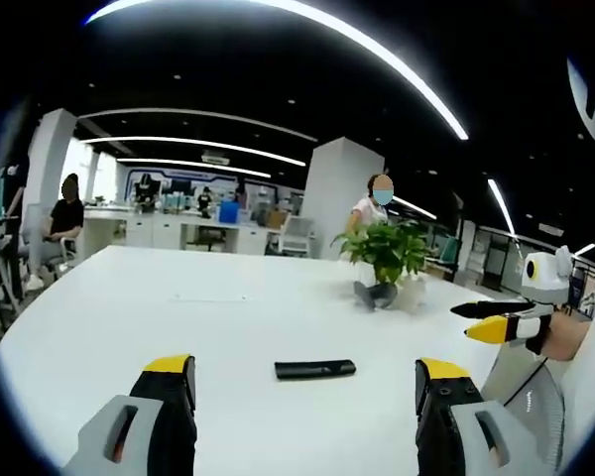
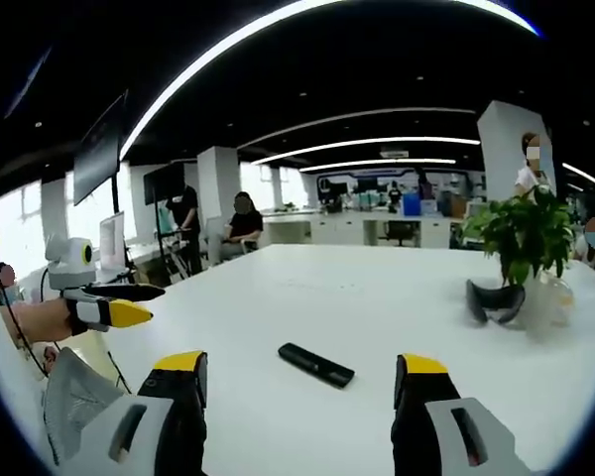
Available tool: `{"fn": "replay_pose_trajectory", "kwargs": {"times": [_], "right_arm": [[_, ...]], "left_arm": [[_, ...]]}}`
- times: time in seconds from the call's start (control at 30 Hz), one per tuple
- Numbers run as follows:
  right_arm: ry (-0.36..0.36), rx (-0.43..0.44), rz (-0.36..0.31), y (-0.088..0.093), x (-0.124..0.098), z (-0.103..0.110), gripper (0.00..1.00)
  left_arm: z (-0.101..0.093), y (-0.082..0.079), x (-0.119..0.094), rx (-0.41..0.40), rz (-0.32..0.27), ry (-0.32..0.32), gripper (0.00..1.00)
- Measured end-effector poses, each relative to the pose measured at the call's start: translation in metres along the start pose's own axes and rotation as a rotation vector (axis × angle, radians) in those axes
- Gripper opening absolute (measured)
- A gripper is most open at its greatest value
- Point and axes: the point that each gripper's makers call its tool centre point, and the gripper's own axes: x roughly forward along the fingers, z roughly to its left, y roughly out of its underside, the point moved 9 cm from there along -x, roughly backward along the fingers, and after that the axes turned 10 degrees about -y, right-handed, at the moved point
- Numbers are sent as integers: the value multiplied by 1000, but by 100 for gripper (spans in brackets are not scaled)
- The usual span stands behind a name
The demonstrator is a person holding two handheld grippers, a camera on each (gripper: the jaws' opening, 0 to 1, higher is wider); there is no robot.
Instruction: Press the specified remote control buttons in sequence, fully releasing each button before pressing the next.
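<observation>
Lying flat on white table [image 1: 129, 307], slim black remote [image 1: 314, 370]; left gripper [image 1: 307, 392], right gripper [image 2: 299, 392] jaws spread

Remote control [image 1: 315, 370] [image 2: 316, 365]: one slim black bar, long and narrow, laid flat on the white table top [image 1: 228, 297] [image 2: 357, 297]. In the left gripper view it is seen lying nearly crosswise, ahead of the jaws. In the right gripper view it is seen running diagonally. Nothing is touching it. Buttons cannot be made out.
</observation>
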Motion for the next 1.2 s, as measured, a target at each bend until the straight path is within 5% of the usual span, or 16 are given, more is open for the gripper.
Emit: {"fn": "replay_pose_trajectory", "kwargs": {"times": [1.2], "right_arm": [[29,27,87,8,-5,-2,77]], "left_arm": [[3,11,3,-3,42,28,95]]}}
